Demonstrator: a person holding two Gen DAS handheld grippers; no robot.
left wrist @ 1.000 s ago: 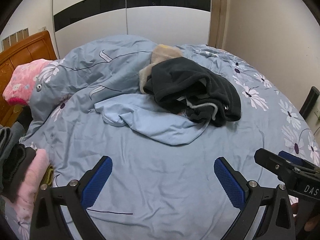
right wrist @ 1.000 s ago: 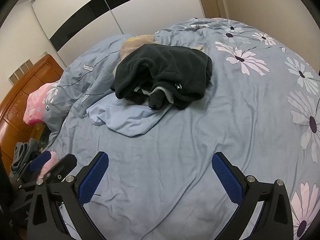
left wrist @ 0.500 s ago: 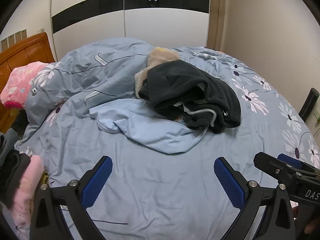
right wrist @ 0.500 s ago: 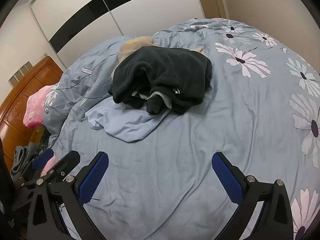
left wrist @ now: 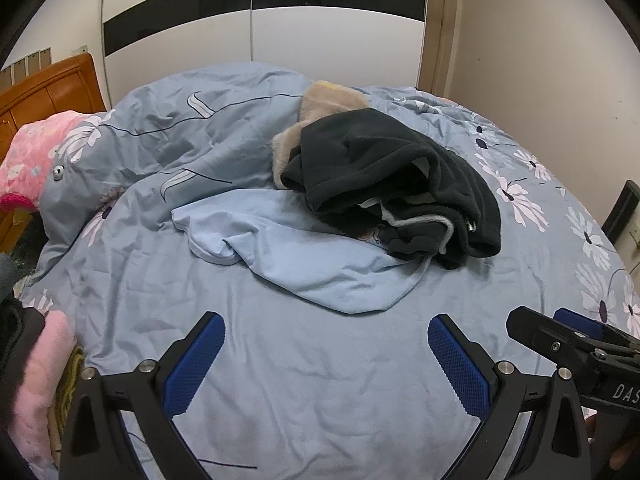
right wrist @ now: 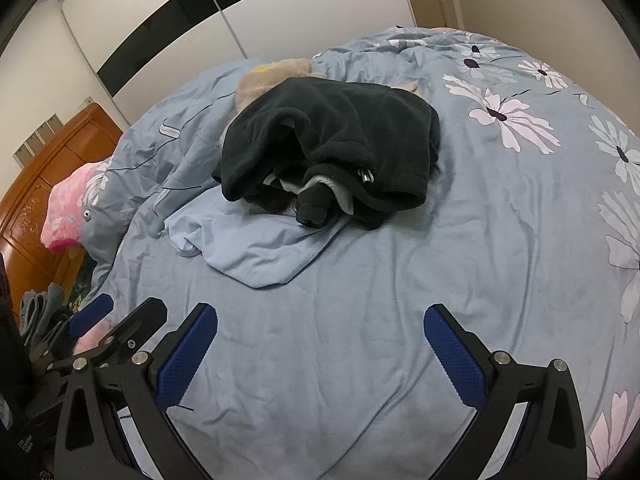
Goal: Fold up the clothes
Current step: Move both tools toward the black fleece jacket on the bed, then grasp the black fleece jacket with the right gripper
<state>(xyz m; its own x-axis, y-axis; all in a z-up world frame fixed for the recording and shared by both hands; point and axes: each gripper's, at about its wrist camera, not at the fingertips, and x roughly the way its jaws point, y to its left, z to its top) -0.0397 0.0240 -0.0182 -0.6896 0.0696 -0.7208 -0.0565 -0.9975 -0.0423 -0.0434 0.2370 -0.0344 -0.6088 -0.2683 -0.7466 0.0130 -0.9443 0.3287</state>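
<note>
A crumpled pile of clothes lies on the bed ahead of both grippers. A black fleece garment point(left wrist: 392, 184) point(right wrist: 332, 144) sits on top. A light blue shirt point(left wrist: 296, 256) point(right wrist: 248, 248) spreads out under it toward me. A beige fuzzy garment point(left wrist: 320, 112) point(right wrist: 272, 76) pokes out behind. My left gripper point(left wrist: 326, 354) is open and empty, held over bare sheet short of the shirt. My right gripper point(right wrist: 320, 346) is open and empty, beside the left one. The right gripper also shows in the left wrist view point(left wrist: 560, 340); the left one shows in the right wrist view point(right wrist: 116, 328).
The bed has a blue floral duvet point(left wrist: 200, 140) point(right wrist: 500, 200). A pink pillow point(left wrist: 32, 156) and wooden headboard point(left wrist: 44, 88) are at the left. Folded pink and dark clothes point(left wrist: 36, 368) are stacked at the near left. A white and black wardrobe point(left wrist: 256, 20) stands behind.
Both grippers have moved a little toward the clothes pile and shifted right; the stacked clothes at the left slid further out of view. Both stay open.
</note>
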